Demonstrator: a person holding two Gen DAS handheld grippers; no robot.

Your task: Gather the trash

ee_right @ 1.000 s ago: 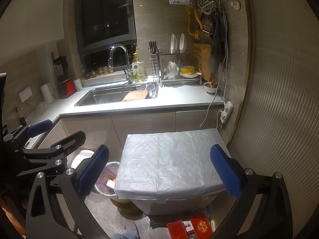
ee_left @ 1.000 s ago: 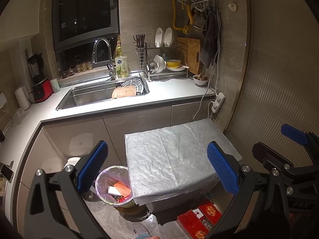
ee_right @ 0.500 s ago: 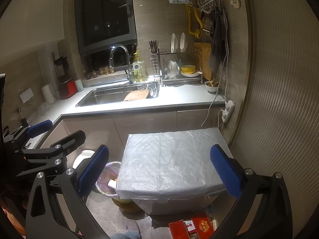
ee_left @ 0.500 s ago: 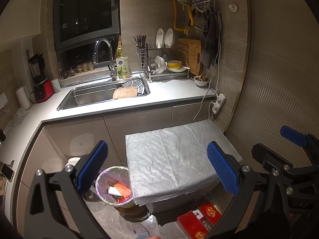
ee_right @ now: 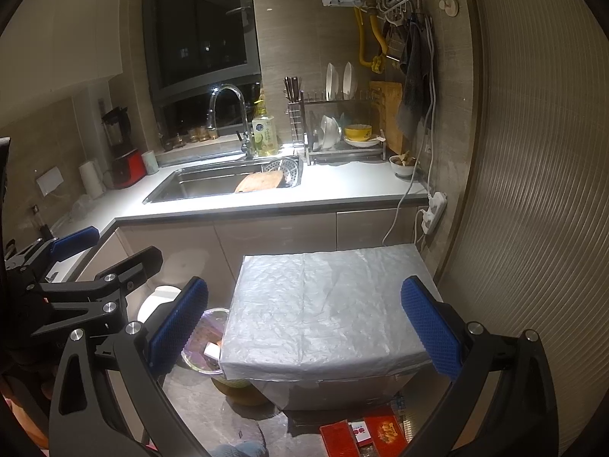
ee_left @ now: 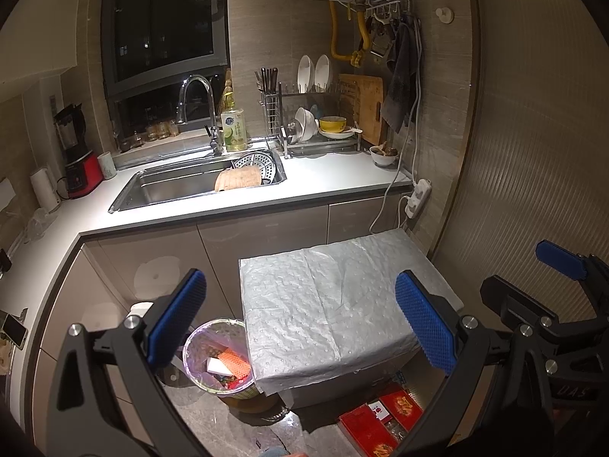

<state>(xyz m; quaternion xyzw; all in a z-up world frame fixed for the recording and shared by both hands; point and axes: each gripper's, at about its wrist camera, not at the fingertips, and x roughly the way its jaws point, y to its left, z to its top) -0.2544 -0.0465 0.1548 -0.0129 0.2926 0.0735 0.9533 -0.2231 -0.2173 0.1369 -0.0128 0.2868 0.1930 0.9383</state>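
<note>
Both the left tool (ee_left: 300,323) and right tool (ee_right: 304,327) gape wide, empty, above the foil-covered tabletop (ee_left: 335,304); the trash bin (ee_left: 219,358) stands left.

We saw a white counter (ee_left: 327,186) with a steel sink (ee_left: 179,188) set in it, a tall tap (ee_left: 196,95) behind and a bottle of dish soap (ee_left: 233,131) beside that. A dish rack (ee_left: 323,129) held white plates and a yellow bowl (ee_left: 332,123). A red blender (ee_left: 78,152) stood at the far left. Red boxes (ee_left: 384,419) lay on the floor.
</note>
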